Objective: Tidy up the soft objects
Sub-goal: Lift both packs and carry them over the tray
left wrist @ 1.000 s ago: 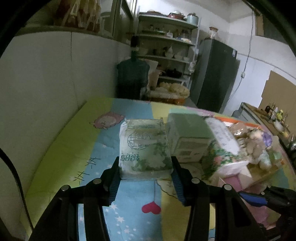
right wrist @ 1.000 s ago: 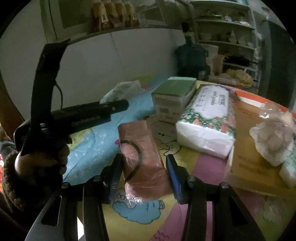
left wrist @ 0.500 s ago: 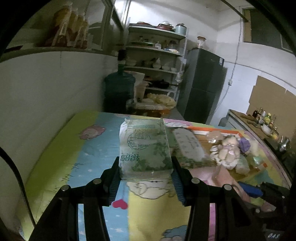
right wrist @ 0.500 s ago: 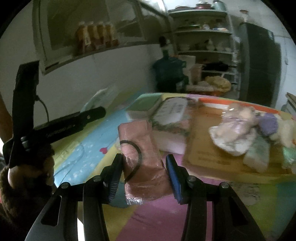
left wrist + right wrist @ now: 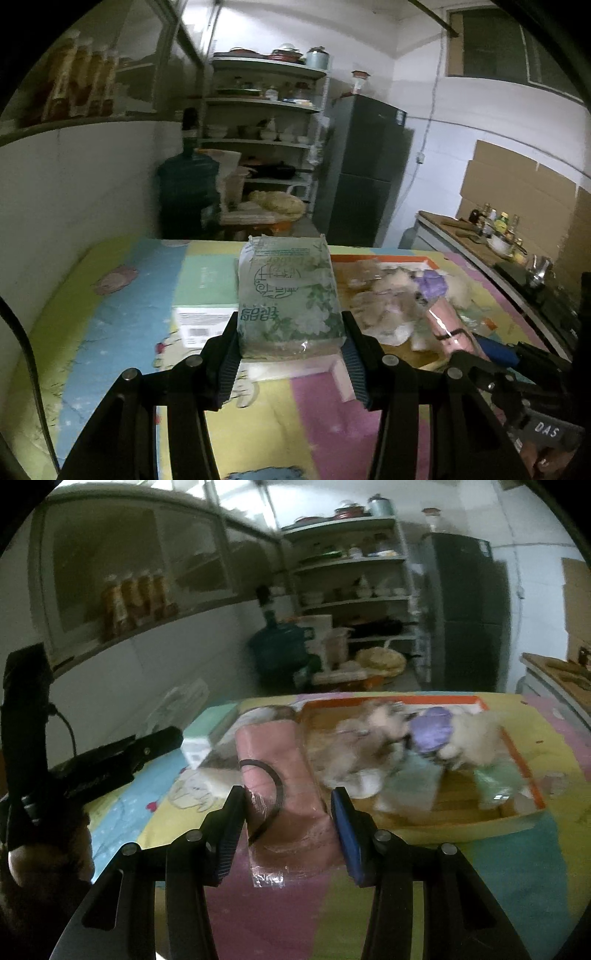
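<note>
Green-printed tissue pack sits clamped between the left gripper jaws above the patchwork table, the right gripper clamps a pink pack, and beyond lies an orange-rimmed tray of plush toys.

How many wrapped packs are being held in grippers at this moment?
2. A green floral tissue pack sits clamped in the left gripper; a pink wrapped pack is clamped in the right gripper. Other packs may lie hidden on the table behind them.
</note>
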`<state>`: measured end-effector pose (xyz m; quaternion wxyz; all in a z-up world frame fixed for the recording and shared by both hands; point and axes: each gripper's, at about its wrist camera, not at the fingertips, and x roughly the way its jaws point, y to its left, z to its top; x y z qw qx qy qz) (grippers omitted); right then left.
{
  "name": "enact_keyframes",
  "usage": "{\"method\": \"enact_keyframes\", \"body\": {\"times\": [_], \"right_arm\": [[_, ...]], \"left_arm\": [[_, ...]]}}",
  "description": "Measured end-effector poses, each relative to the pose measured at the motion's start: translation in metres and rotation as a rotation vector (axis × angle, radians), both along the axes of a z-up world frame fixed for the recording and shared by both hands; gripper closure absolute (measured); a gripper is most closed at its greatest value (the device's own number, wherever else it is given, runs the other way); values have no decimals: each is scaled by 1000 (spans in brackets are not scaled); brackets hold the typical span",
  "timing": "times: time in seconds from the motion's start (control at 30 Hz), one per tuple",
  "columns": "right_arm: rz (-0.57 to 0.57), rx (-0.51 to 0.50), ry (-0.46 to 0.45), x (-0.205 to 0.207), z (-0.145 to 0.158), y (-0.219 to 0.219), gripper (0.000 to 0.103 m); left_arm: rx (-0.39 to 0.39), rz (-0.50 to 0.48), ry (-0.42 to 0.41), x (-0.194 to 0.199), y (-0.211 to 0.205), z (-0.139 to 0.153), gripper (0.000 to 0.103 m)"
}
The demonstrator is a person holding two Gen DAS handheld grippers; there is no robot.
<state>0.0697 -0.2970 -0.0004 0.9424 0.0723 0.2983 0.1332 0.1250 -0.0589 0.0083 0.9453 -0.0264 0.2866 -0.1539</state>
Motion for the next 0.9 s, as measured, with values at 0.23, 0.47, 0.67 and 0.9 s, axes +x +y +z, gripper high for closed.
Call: {"method": "enact_keyframes", "body": {"times": [0.23, 0.47, 0.67, 0.9], "right_arm": [[-77, 21, -13, -2, 1, -38, 54], [-136, 41, -15, 1, -2, -67, 54], [-176, 45, -13, 6, -6, -88, 54], [-208, 55, -13, 15, -10, -107, 54]], "left_arm": [[-1, -71, 2, 4, -40, -1, 52], [7, -141, 10, 8, -79, -4, 52], [10, -191, 17, 12, -108, -7, 52], [16, -229, 28, 21, -133, -12, 52]]}}
